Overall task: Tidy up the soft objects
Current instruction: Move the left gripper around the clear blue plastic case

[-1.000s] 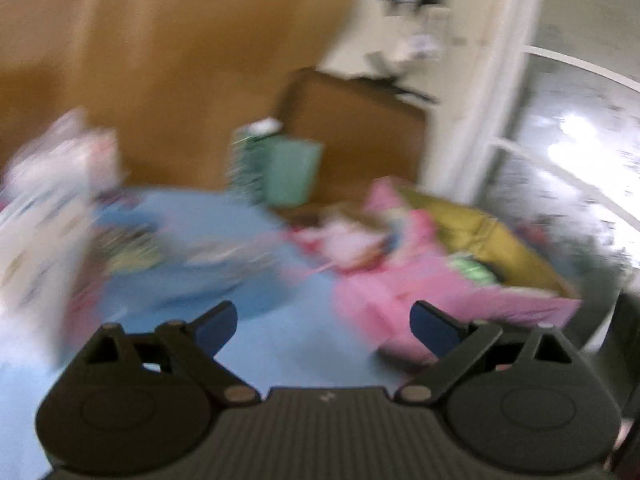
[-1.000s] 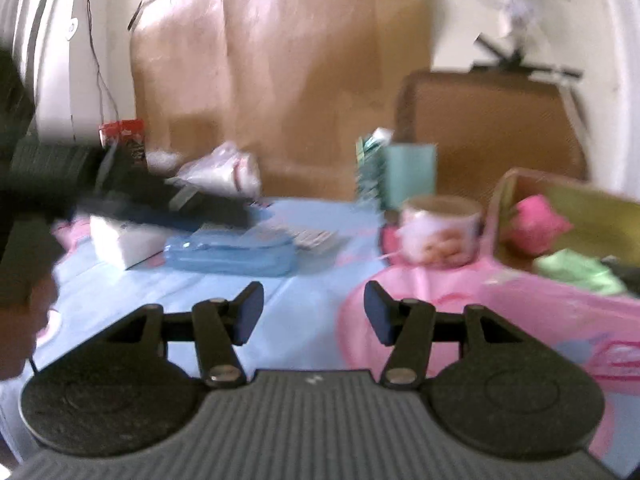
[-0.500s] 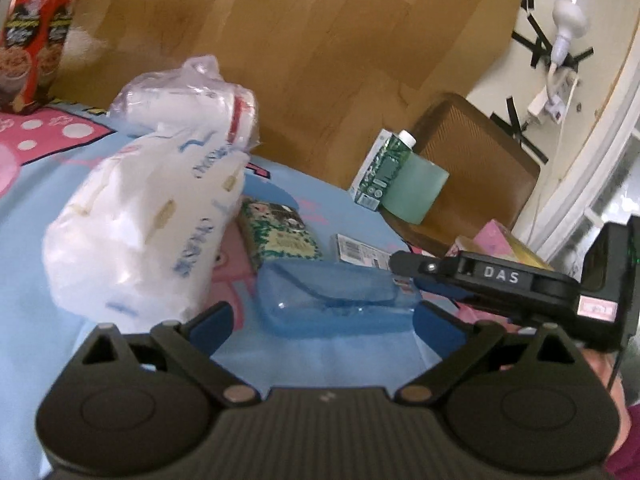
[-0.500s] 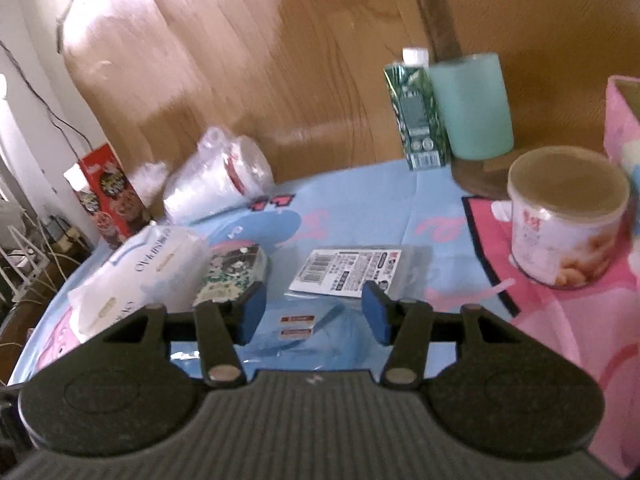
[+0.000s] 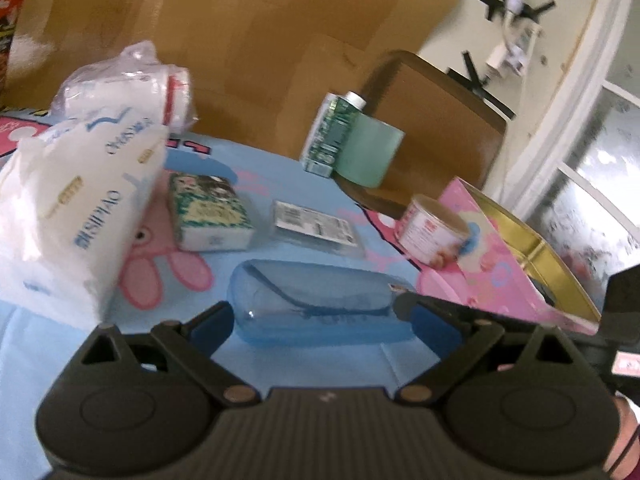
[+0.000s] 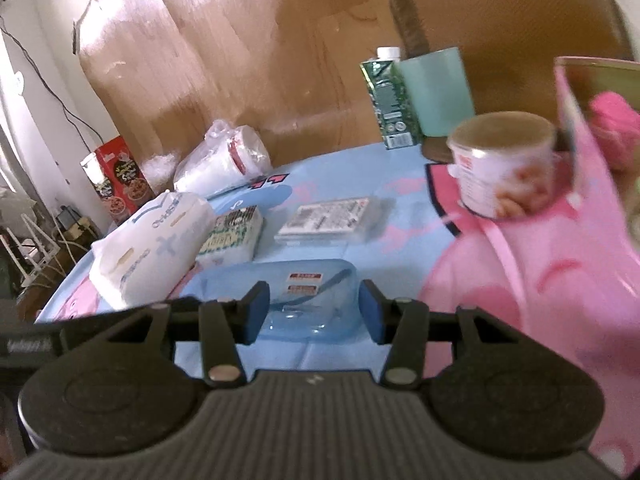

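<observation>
Both grippers point at one clear blue plastic case (image 5: 320, 312) lying just ahead of their jaws. The left gripper (image 5: 320, 326) gapes wide, empty. The right gripper (image 6: 311, 314), jaws just closing to half-open, grips nothing. Beyond the jaws lie two tissue packs: one large white pack (image 5: 76, 216), one small green pack (image 5: 208, 212).

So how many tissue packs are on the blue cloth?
2: the large white tissue pack at the left, and the small green-patterned pack beside it. The bagged white roll isn't counted; others may be hidden.
</observation>
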Demonstrator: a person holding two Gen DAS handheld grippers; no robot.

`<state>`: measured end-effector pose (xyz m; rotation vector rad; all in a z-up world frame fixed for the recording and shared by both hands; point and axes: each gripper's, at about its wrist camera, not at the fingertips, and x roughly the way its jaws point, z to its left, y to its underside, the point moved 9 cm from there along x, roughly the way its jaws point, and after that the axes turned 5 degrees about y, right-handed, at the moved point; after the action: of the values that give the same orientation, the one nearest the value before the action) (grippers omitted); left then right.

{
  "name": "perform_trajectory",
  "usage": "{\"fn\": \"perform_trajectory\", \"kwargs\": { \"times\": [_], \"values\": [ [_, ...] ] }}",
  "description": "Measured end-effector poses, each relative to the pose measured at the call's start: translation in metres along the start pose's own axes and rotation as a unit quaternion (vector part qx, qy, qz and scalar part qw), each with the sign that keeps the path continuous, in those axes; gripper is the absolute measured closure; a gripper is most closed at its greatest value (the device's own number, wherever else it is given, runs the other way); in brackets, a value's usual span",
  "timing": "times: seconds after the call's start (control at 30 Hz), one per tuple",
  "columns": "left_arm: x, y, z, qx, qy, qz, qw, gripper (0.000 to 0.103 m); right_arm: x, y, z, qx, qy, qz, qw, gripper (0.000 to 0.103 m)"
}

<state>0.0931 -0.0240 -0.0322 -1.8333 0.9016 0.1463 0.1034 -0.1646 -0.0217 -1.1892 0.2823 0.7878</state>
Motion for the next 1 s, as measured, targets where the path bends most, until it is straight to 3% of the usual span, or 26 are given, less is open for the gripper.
{"fn": "perform_trajectory", "kwargs": {
  "times": [0.37,0.7,1.0],
  "values": [
    [0.006,0.014,-0.025,0.032,-0.001,0.017,0.9993,0.003,-0.040,0.016,-0.009,0.002,0.009,-0.039,0.999,0.050],
    [0.009,0.020,-0.013,0.027,-0.016,0.024,0.9992,0.000,-0.039,0.030,-0.017,-0.008,0.018,-0.036,0.999,0.045],
    [0.007,0.025,-0.012,0.045,-0.013,0.008,0.9989,0.000,-0.038,0.038,-0.015,-0.033,0.029,-0.043,0.998,0.043]
  ]
}}
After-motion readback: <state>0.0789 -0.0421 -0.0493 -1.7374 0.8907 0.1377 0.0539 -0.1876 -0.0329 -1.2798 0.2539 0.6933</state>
